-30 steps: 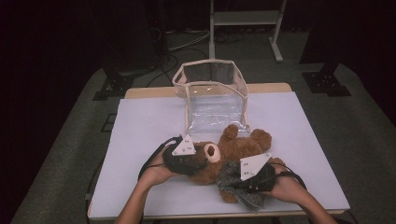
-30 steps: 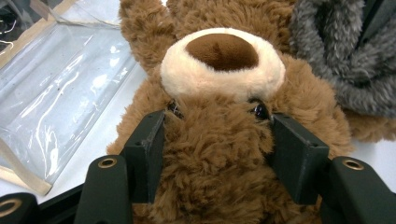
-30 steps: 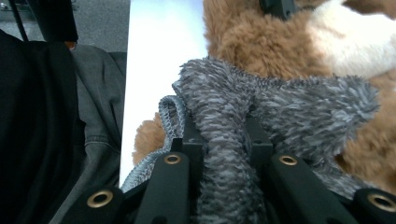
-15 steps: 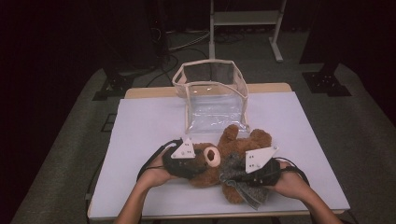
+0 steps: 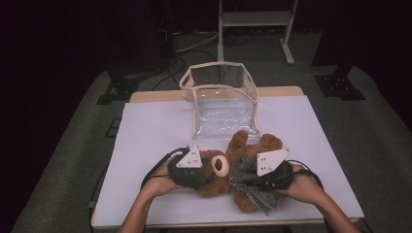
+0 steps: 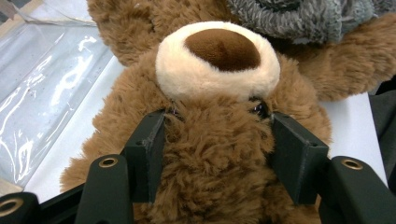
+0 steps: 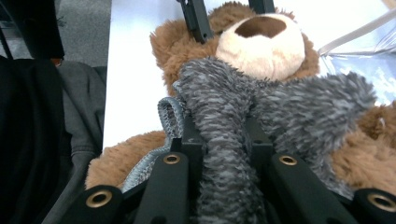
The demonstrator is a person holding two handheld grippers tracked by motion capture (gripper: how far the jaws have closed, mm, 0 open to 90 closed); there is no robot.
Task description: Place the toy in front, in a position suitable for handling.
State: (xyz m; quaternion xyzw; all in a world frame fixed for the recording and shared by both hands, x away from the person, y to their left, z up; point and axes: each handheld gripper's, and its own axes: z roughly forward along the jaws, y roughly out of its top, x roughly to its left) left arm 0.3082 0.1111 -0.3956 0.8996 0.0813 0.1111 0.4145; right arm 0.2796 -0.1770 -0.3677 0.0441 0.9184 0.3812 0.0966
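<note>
Left claw (image 6: 215,135) clamped on teddy bear's (image 5: 243,165) head, right claw (image 7: 224,135) on its grey scarf (image 7: 280,98).

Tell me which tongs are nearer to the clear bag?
Left. The left tongs grip the teddy bear's head, just in front of the clear bag; the right tongs pinch the grey scarf, slightly farther back.

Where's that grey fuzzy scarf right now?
In the high view the grey scarf lies across the teddy bear's neck, near the table's front edge, pinched in the right claw.

teddy bear (image 6: 215,140) body: cut off below | grey scarf (image 7: 224,154) end: hidden between jaws
</note>
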